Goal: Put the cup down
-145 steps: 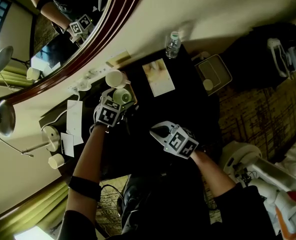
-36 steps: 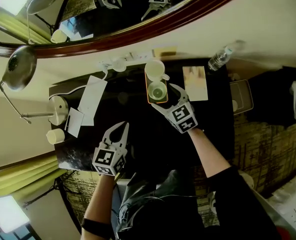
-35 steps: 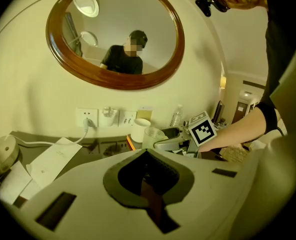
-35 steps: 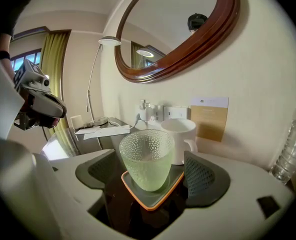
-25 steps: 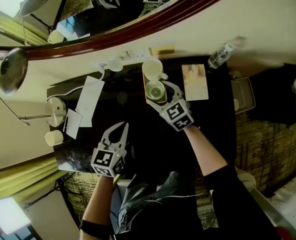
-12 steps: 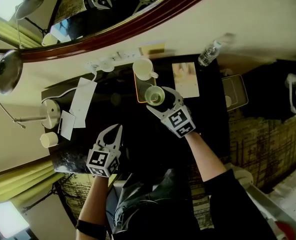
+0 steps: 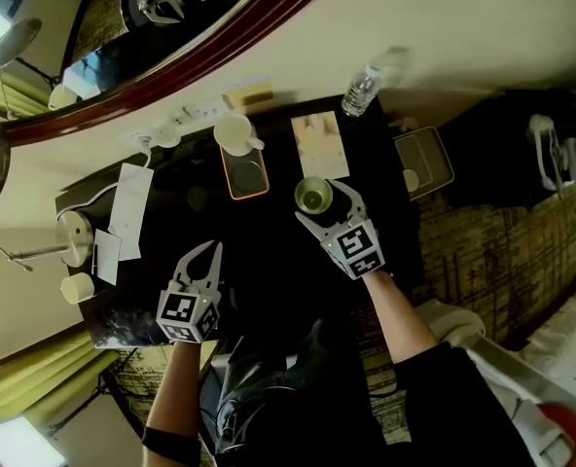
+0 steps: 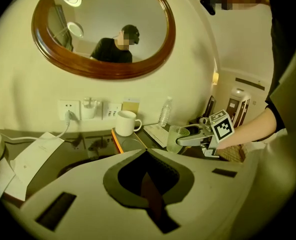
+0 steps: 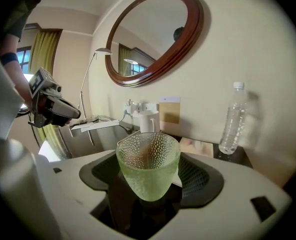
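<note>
A: Where's the cup (image 9: 148, 171) now?
B: Moved off the tray (image 7: 246, 176). The rt claw (image 7: 319, 202) is pinching it over bare tabletop (image 7: 269, 246), not down yet. The lt claw (image 7: 208, 253) is pressed together, empty.

upright dimpled green glass cup (image 9: 148, 164), clamped.
</note>
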A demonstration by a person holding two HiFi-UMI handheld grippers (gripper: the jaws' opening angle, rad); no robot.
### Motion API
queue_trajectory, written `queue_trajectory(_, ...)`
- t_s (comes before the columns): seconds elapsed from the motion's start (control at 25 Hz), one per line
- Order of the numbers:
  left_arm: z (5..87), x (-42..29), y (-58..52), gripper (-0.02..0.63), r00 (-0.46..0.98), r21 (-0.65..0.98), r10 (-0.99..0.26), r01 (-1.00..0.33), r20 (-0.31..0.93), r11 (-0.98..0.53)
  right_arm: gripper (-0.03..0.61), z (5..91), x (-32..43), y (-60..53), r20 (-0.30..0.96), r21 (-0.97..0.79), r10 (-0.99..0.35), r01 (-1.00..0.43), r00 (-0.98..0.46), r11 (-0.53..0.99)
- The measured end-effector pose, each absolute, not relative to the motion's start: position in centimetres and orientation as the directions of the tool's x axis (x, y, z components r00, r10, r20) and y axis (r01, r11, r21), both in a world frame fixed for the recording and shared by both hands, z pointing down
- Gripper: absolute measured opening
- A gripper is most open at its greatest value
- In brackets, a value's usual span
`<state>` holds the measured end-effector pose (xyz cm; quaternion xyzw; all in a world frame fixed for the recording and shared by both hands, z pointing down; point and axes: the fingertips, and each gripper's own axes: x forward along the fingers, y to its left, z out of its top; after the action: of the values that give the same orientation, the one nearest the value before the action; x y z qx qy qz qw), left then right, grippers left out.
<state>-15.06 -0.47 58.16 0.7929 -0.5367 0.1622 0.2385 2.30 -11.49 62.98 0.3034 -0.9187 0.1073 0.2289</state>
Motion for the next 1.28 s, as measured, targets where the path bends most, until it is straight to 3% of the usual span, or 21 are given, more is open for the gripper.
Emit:
queue_trajectory(0.56,58.0,-12.1,-1.7,0.002,0.4,0.201,-0.751,-0.916,0.525,-0.348,0.39,65.2,8.0,-10.4,0.493,-0.131,-0.545,-0.677,-0.679,0.724)
queue_trajectory(0.76,57.6,-11.7,-1.6,0.002,0.405,0.201,-0.751,-0.914,0.522,-0.353,0.426,65.3,8.5,-10.4,0.515,-0.102,-0.552,-0.686,-0.656,0.72)
queue_trajectory(1.28,52.7,-12.3,-0.5,0.002,0.398,0.195,-0.789,-0.917,0.469,-0.347,0.43,60.2,10.0,-7.7,0.551,-0.066,-0.557,-0.698,-0.621,0.713)
